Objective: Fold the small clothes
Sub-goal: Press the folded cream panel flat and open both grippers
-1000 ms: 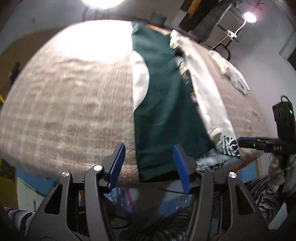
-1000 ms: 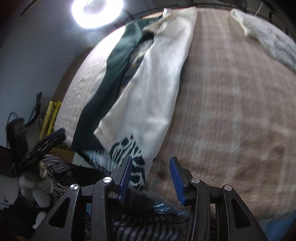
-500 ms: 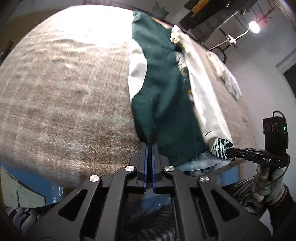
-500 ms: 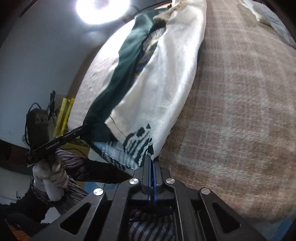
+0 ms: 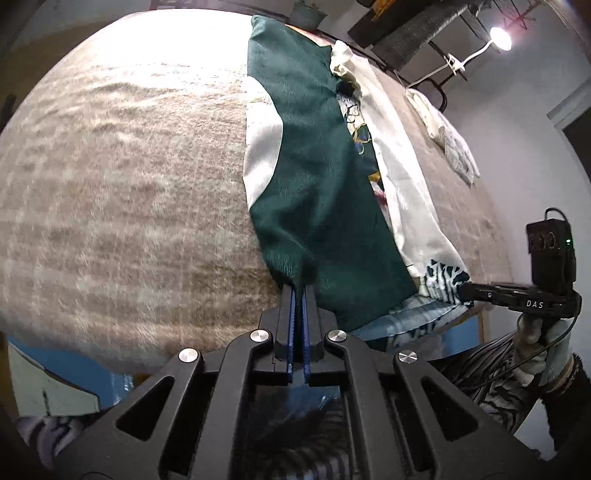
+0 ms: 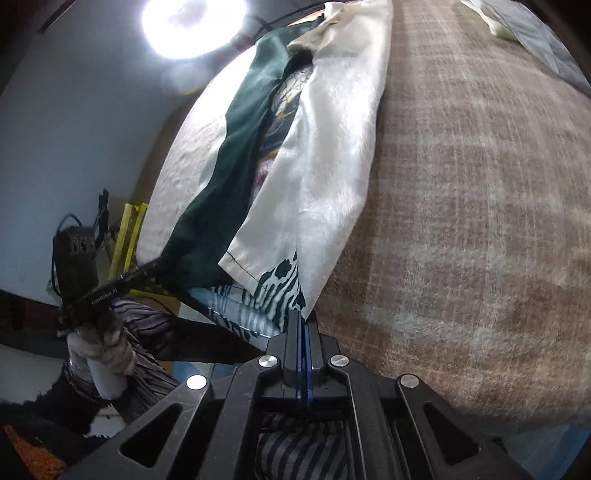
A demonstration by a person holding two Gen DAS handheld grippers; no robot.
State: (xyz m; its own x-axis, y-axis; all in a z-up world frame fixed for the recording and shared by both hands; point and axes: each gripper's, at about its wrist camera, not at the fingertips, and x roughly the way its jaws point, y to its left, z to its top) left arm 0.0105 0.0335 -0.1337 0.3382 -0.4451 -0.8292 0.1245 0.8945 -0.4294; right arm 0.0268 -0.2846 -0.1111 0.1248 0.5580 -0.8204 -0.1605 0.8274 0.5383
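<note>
Left wrist view. The left hand-held gripper (image 5: 298,291) is closed, its blue pads pinching the near hem of the green panel of the garment (image 5: 317,177). The garment lies lengthwise on the worktop (image 5: 122,206), which is covered by a beige-brown checked blanket; it runs from the near edge towards the far edge. A cream panel (image 5: 402,184) lies along the right of the green one, with a patterned lining showing in the gap between them, and a white curved patch borders the green on its left. At the garment's near right corner, the right hand-held gripper (image 5: 466,291) meets a black-and-white zebra-print patch (image 5: 443,277); a gloved hand (image 5: 543,339) holds its handle. A second pale cloth (image 5: 450,144) lies well apart at the far right of the worktop. A lamp (image 5: 500,37) shines at the upper right.

Right wrist view. The right hand-held gripper (image 6: 303,321) is closed on the near corner of the garment (image 6: 325,158), just beside the zebra-print patch (image 6: 280,291). The left hand-held gripper (image 6: 162,260) grips the green panel (image 6: 236,158) at the left, borne by a gloved hand (image 6: 99,343). The blanketed worktop (image 6: 472,206) extends to the right. A bright round light (image 6: 194,22) glares at the top.
</note>
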